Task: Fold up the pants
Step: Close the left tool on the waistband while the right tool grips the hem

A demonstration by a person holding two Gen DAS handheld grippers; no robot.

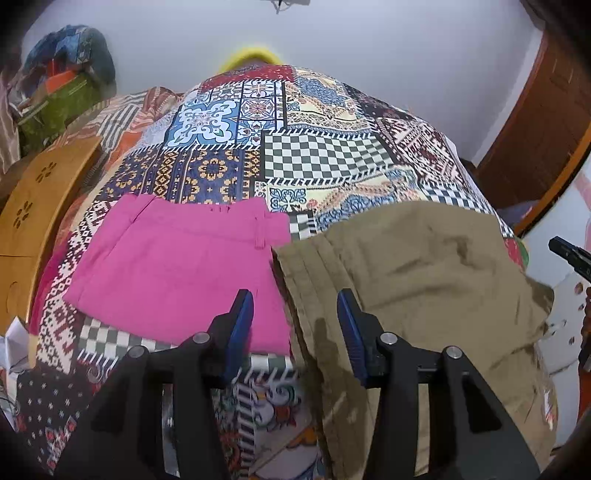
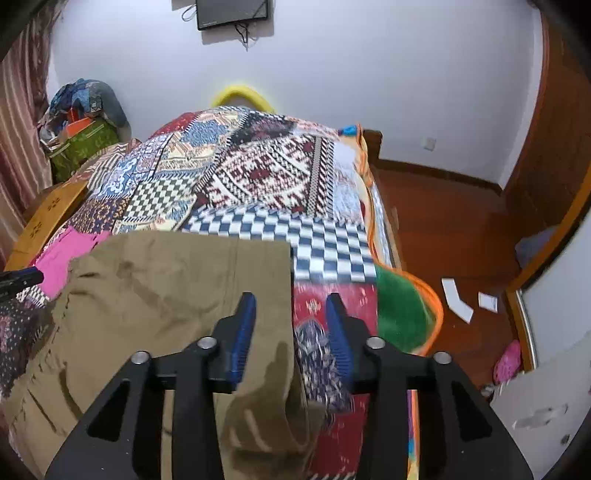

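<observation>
Khaki pants lie rumpled on the patchwork bedspread, partly folded, hanging over the near edge. My left gripper is open, its fingers straddling the pants' left edge, next to folded pink pants. In the right wrist view the khaki pants fill the lower left. My right gripper is open over their right edge, on the bedspread. Its tip shows at the far right of the left view.
A wooden headboard runs along the left. A pile of bags and clothes sits in the far left corner. Wooden floor with paper scraps lies right of the bed. A screen hangs on the wall.
</observation>
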